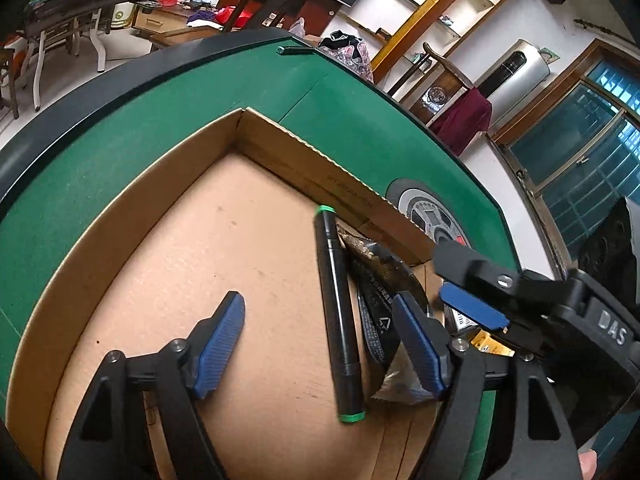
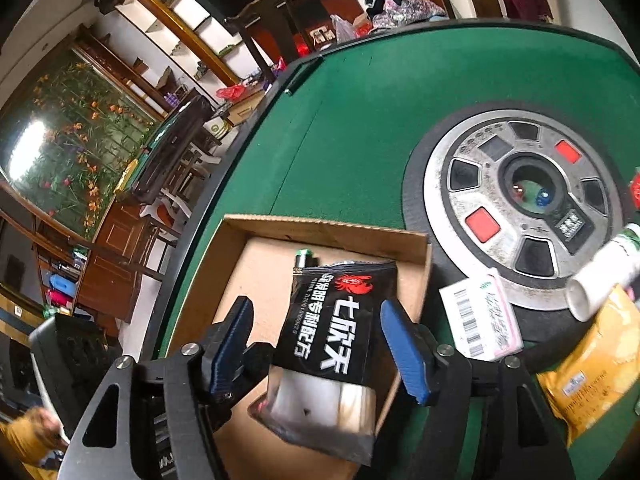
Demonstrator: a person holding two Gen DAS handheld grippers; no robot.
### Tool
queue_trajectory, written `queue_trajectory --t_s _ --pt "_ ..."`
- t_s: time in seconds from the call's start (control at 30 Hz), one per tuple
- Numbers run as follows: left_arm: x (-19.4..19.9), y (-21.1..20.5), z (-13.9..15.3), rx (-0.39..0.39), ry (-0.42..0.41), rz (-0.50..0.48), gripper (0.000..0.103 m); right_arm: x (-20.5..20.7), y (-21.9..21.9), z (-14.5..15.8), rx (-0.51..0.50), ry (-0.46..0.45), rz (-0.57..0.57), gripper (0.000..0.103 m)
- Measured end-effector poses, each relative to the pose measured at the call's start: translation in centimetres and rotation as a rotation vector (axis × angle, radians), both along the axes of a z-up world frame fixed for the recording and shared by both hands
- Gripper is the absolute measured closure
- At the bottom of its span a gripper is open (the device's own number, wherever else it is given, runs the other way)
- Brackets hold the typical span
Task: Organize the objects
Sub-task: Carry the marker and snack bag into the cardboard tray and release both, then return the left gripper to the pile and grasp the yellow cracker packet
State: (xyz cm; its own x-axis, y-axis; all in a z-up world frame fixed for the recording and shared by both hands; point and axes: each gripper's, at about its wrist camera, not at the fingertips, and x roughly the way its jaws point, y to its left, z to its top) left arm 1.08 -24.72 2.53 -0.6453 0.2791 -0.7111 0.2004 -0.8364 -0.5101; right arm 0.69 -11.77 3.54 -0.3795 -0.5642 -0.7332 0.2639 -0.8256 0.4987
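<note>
A shallow cardboard box sits on the green table. On its floor lies a black marker with green ends, between the fingers of my left gripper, which stands open and touches nothing. Just right of the marker is a black sachet. In the right wrist view that sachet, with a red crab logo and white characters, rests in the box between the spread fingers of my right gripper; neither pad presses on it. The right gripper also shows at the box's right side.
The table's round grey centre console lies right of the box. A white barcoded carton, a white tube and a yellow packet lie by it. The table's black rim runs behind; chairs and shelves stand beyond.
</note>
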Motion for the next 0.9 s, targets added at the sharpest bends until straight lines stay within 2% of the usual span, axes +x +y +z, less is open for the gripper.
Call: queue_trajectory --t_s 0.2,0.33,0.43,0.57,0.7,0.9 --pt "1.4 -0.5 1.2 0.01 0.047 0.036 0.027 1.6 2.6 1.7 -0.045 0.012 -0.016 0.027" --pt "3.3 -1.8 2.6 0.006 0.07 0.082 0.027 2.7 3.2 1.6 -0.258 -0.079 0.063 0.022" --pt "5.1 -3.1 3.5 -0.011 0.087 0.129 0.026 3.0 2.0 1.1 -0.403 -0.156 0.135 0.019" --pt "7.0 -5.0 3.9 -0.029 0.088 0.183 0.024 2.9 -0.8 0.0 -0.344 -0.169 0.153 0.017" --pt "7.7 -5.1 4.0 -0.071 0.066 0.197 0.023 1.8 -2.8 -1.6 -0.265 -0.167 0.143 0.017" --pt "8.3 -3.9 5.0 -0.153 0.053 0.189 0.021 1.4 -3.4 0.0 -0.178 -0.101 0.145 0.017"
